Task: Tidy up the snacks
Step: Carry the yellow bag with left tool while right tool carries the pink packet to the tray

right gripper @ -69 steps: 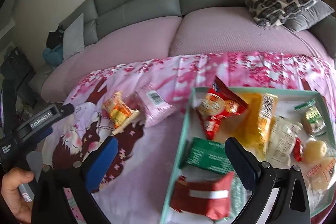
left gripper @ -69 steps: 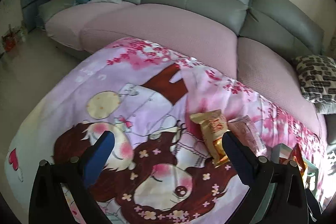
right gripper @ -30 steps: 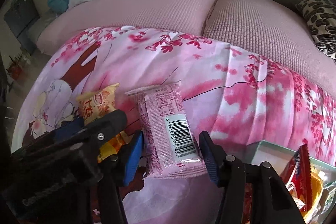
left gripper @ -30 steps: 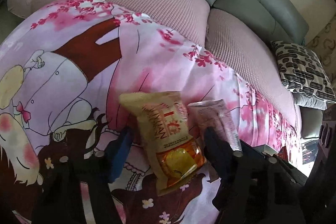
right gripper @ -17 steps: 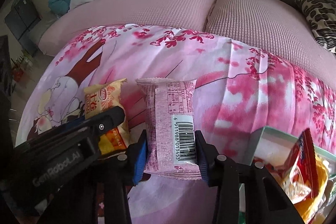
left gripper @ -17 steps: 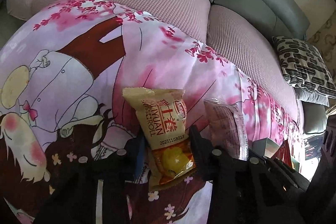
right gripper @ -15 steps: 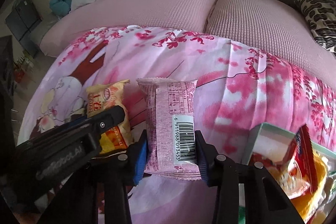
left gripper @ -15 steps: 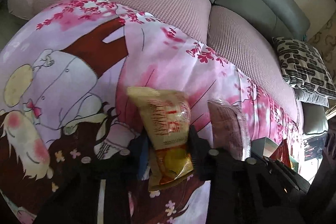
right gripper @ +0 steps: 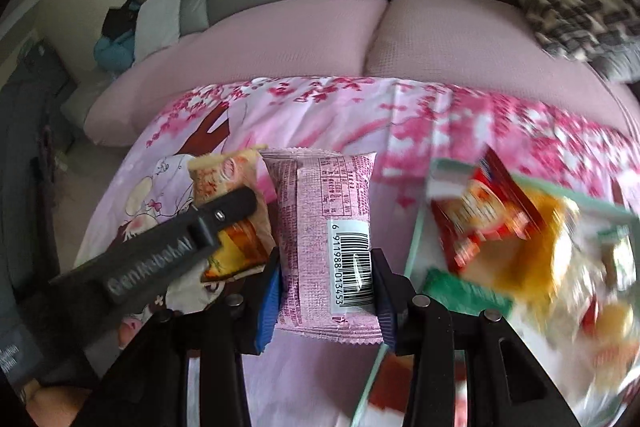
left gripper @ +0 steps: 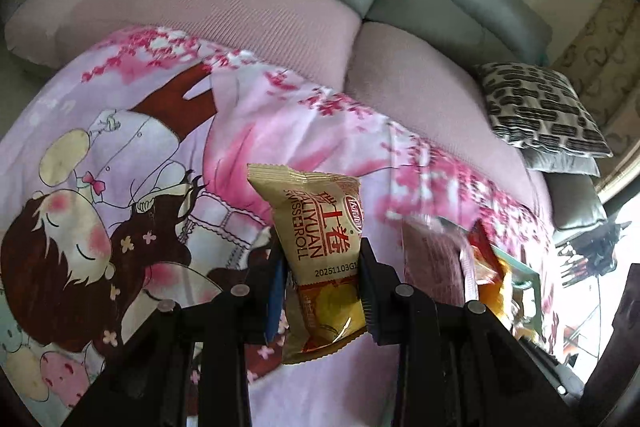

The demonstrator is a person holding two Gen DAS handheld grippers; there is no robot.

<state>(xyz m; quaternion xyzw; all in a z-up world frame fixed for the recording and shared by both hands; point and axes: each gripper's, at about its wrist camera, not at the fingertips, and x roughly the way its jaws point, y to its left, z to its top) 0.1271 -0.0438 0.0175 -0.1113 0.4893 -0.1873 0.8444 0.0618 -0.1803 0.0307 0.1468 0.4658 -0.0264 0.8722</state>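
Two packets are up off the blanket (left gripper: 304, 131): the left gripper (left gripper: 322, 283) pinches a yellow roll (left gripper: 320, 247) at mid-length, the right gripper (right gripper: 326, 277) clamps a pink packet (right gripper: 324, 227) likewise. Both look light, soft and crinkly, the film likely slippery, so a mid-body hold suits. Right of the pink packet, the box (right gripper: 416, 239) blurs; its contents are hard to read.

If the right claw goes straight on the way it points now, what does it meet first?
Probably the pink blossom-print blanket beyond the pink snack packet gripped by the right claw; the snack tray sits rightward. Depth is unclear.
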